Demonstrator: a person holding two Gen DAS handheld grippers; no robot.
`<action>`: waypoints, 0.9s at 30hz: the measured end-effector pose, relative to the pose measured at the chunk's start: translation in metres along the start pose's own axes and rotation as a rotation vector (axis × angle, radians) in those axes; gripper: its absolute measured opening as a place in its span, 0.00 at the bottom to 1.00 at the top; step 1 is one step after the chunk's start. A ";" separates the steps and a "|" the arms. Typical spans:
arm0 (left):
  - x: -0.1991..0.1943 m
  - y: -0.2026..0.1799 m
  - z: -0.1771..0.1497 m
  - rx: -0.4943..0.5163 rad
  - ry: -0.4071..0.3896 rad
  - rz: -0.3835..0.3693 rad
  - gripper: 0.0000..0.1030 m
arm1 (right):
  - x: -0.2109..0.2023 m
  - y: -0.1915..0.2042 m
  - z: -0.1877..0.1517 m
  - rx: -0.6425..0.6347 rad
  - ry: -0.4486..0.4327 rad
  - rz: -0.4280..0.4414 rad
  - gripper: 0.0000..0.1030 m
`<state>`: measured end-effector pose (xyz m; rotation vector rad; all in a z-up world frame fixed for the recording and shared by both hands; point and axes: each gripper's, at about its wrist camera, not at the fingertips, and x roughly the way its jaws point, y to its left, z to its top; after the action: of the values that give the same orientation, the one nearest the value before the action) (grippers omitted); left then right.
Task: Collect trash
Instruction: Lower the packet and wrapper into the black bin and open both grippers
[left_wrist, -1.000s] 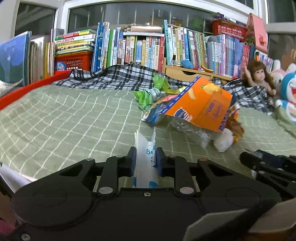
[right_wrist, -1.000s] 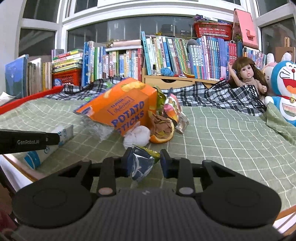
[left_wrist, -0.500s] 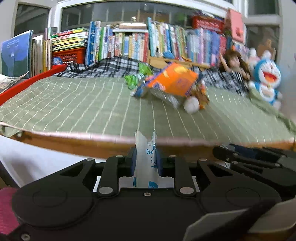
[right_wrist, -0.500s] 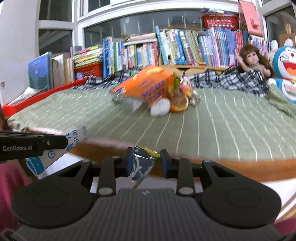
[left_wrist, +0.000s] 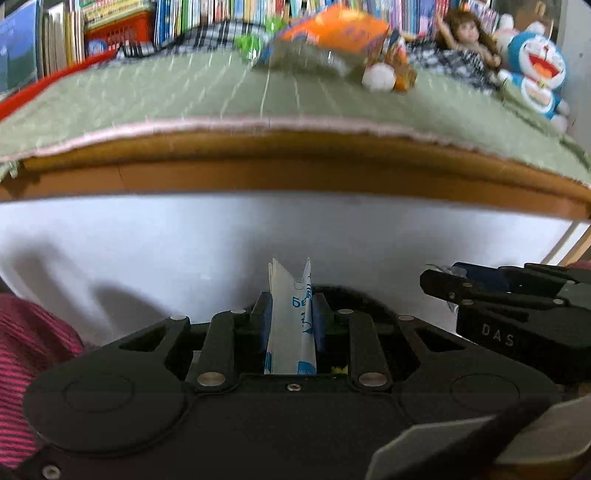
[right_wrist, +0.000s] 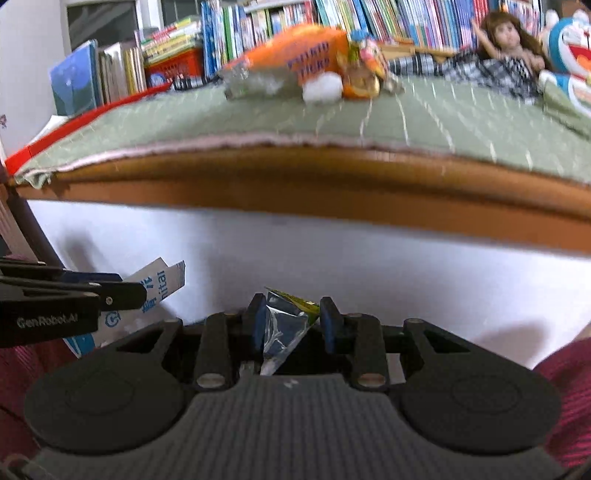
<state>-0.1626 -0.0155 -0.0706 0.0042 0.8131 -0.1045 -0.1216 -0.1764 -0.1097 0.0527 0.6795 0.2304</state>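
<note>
Nearest the lenses, below the wooden table edge (right_wrist: 332, 184), I have both claws loaded: my left gripper (left_wrist: 290, 317) is clamped on a white-and-blue flattened carton (left_wrist: 290, 325), pinched edge-on so it stands up between the pads, and my right gripper (right_wrist: 291, 321) is clamped on a crumpled foil wrapper (right_wrist: 284, 325), caught by one corner with the rest hanging loose. Judgement: both sit low and off the table because two pieces are already picked and are on their way to a bin, which I can't see in either view. The two grippers ride side by side, close but apart; from the right wrist view the carton sticks out past the left fingers at the left. Count in hand: one carton, one wrapper. Dark red fabric (left_wrist: 29, 343) shows near both sides, probably my clothing. Further out, behind the white front panel, the green checked cloth (right_wrist: 258, 114) covers the tabletop, and the remaining trash is heaped mid-table: one orange potato-sticks box (right_wrist: 295, 55), one white crumpled wad (right_wrist: 321, 86), one orange peel piece (right_wrist: 364, 83), some green and clear wrappers too blurred to count. Farthest back: one doll (right_wrist: 509, 37), one blue cat plush (right_wrist: 569, 40), one red basket (right_wrist: 173, 62), and a row of books, not trash in my reading.
</note>
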 end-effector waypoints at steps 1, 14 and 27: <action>0.006 0.000 -0.002 -0.002 0.015 0.002 0.21 | 0.003 -0.001 -0.002 0.004 0.013 0.000 0.36; 0.048 0.007 -0.015 -0.007 0.129 0.005 0.25 | 0.026 -0.006 -0.015 0.051 0.100 -0.003 0.36; 0.057 0.008 -0.019 -0.013 0.154 0.014 0.41 | 0.031 -0.006 -0.011 0.060 0.111 0.024 0.54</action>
<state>-0.1370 -0.0122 -0.1254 0.0056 0.9672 -0.0862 -0.1039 -0.1757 -0.1386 0.1062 0.7964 0.2378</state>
